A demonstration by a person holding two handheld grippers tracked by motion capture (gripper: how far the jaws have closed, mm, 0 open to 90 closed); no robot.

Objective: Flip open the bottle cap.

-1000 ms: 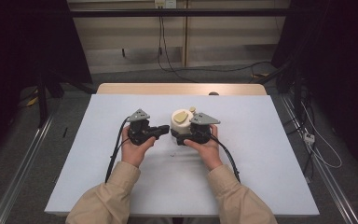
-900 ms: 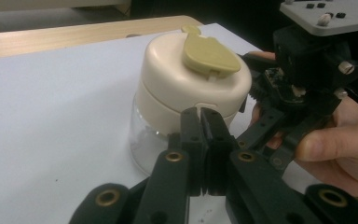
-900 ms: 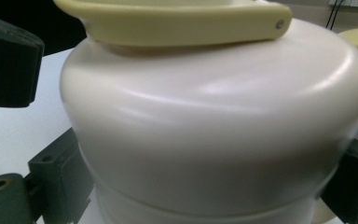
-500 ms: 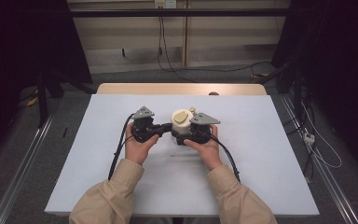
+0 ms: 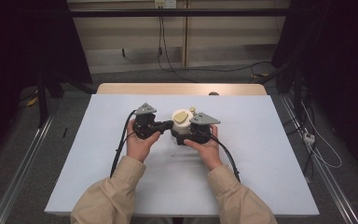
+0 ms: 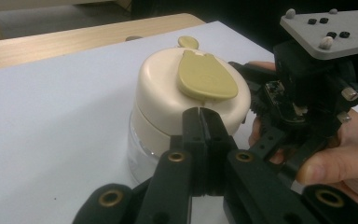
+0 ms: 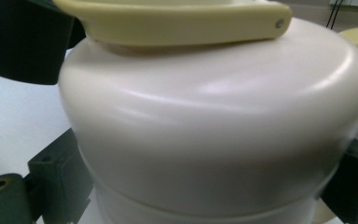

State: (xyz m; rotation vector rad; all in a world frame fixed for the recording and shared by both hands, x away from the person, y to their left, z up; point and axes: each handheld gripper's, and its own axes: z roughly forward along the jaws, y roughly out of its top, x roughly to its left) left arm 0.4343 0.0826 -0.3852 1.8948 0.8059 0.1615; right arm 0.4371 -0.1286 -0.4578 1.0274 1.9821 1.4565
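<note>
A small jar [image 5: 182,119] with a cream lid [image 6: 168,88], an olive-yellow flap [image 6: 206,77] on top and a clear base stands mid-table. My right gripper [image 5: 185,136] is shut on the jar; in the right gripper view its black jaws flank the jar [image 7: 214,121] on both sides. My left gripper [image 6: 200,122] is shut and holds nothing. Its joined tips sit right at the lid's near rim, and I cannot tell whether they touch it. In the high view the left gripper [image 5: 167,125] points right at the jar.
The white table top [image 5: 261,154] has free room all around the jar. A wooden strip [image 5: 121,88] runs along the far edge. Cables trail from both grippers toward the person's sleeves [image 5: 116,191]. Floor rails and wires lie beside the table.
The left gripper has shifted slightly to the right, closer to the jar. The right gripper and the jar have stayed in place.
</note>
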